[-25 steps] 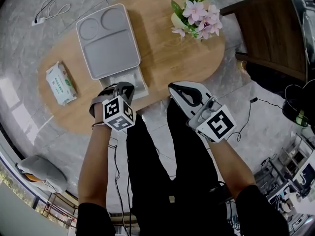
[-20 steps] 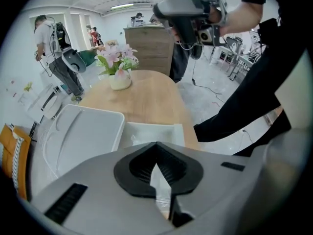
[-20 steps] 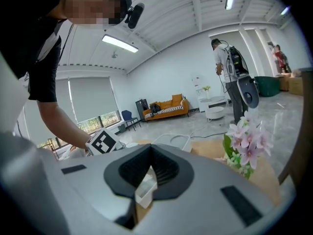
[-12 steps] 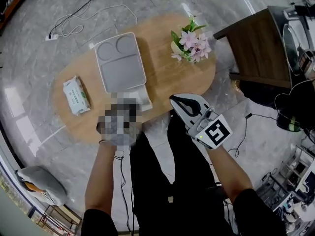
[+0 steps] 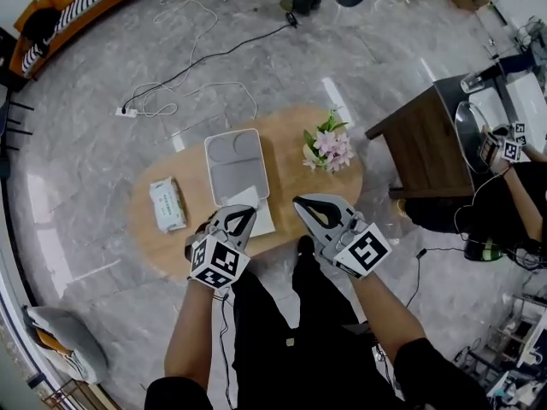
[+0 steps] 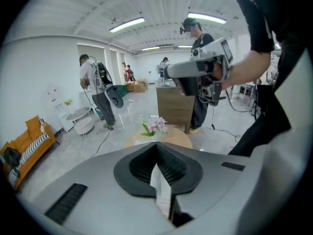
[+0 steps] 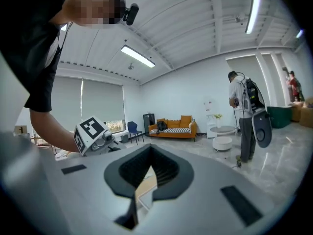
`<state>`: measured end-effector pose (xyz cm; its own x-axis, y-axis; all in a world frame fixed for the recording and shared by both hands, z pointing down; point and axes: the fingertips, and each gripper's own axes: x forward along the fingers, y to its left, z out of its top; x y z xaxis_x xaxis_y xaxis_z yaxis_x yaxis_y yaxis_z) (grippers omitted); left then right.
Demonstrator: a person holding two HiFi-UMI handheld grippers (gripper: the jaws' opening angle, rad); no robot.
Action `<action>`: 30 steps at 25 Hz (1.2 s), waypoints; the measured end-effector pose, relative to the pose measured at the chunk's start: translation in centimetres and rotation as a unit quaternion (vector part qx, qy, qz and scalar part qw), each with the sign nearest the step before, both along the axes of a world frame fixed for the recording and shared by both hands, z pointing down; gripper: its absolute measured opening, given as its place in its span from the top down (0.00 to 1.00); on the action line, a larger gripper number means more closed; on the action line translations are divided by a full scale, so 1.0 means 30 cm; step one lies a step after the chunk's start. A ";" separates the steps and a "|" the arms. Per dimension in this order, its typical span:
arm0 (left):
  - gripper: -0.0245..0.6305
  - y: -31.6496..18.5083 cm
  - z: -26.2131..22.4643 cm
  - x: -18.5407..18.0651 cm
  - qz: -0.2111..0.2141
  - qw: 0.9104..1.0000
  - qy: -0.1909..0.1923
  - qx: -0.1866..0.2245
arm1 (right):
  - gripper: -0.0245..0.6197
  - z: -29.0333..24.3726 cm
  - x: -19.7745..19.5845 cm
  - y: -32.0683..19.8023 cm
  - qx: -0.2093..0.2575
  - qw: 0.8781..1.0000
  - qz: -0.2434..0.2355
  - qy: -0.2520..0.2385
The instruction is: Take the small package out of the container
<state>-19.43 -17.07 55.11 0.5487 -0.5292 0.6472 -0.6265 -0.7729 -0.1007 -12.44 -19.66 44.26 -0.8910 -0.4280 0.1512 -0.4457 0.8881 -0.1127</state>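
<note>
The grey container (image 5: 237, 165) lies on the oval wooden table (image 5: 303, 195), with a white part (image 5: 255, 210) sticking out at its near end. A small white and green package (image 5: 167, 204) lies flat on the table, left of the container and apart from it. My left gripper (image 5: 242, 215) hangs shut and empty over the table's near edge, by the white part. My right gripper (image 5: 302, 203) is also shut and empty, just right of it. In the left gripper view the jaws (image 6: 156, 145) meet with nothing between them, and likewise in the right gripper view (image 7: 148, 150).
A vase of pink flowers (image 5: 329, 149) stands on the table's right end. A dark wooden side table (image 5: 419, 143) is to the right. Cables and a power strip (image 5: 128, 111) lie on the marble floor behind. Other people (image 6: 95, 87) stand in the room, and an orange sofa (image 5: 77, 7) is far left.
The head view has risen and pulled back, so the table looks smaller and farther off. Both grippers stay shut near the table's near edge. The package has not moved.
</note>
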 end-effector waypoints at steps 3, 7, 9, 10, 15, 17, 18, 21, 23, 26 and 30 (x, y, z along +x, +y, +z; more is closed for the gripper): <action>0.94 -0.010 -0.188 -0.032 -0.016 0.999 0.013 0.038 | 0.94 -0.164 -0.037 0.016 0.026 1.000 -0.010 -0.012; 0.94 -0.025 -0.438 -0.070 -0.034 0.995 0.037 0.091 | 0.94 -0.380 -0.073 0.043 0.067 0.997 -0.030 -0.029; 0.94 -0.010 -0.541 -0.080 -0.038 0.992 0.056 0.105 | 0.94 -0.463 -0.076 0.069 0.075 0.996 -0.036 -0.036; 0.94 -0.001 -0.588 -0.084 -0.038 0.991 0.064 0.112 | 0.94 -0.497 -0.074 0.081 0.076 0.996 -0.038 -0.039; 0.94 0.017 -0.795 -0.113 -0.034 0.983 0.076 0.163 | 0.94 -0.651 -0.064 0.116 0.088 0.992 -0.051 -0.069; 0.94 0.034 -0.863 -0.135 -0.034 0.979 0.082 0.183 | 0.94 -0.694 -0.065 0.137 0.096 0.991 -0.053 -0.077; 0.94 0.054 -0.894 -0.145 -0.035 0.977 0.087 0.189 | 0.94 -0.711 -0.065 0.159 0.098 0.991 -0.054 -0.078; 0.94 0.096 -0.980 -0.176 -0.046 0.972 0.103 0.206 | 0.94 -0.774 -0.059 0.205 0.110 0.989 -0.055 -0.088; 0.94 0.098 -1.039 -0.202 -0.056 0.966 0.123 0.220 | 0.94 -0.822 -0.057 0.209 0.123 0.986 -0.057 -0.098; 0.94 0.130 -1.092 -0.239 -0.068 0.960 0.146 0.227 | 0.94 -0.854 -0.055 0.238 0.128 0.984 -0.064 -0.106; 0.94 0.176 -1.150 -0.292 -0.086 0.949 0.190 0.239 | 0.94 -0.882 -0.054 0.259 0.136 0.981 -0.072 -0.117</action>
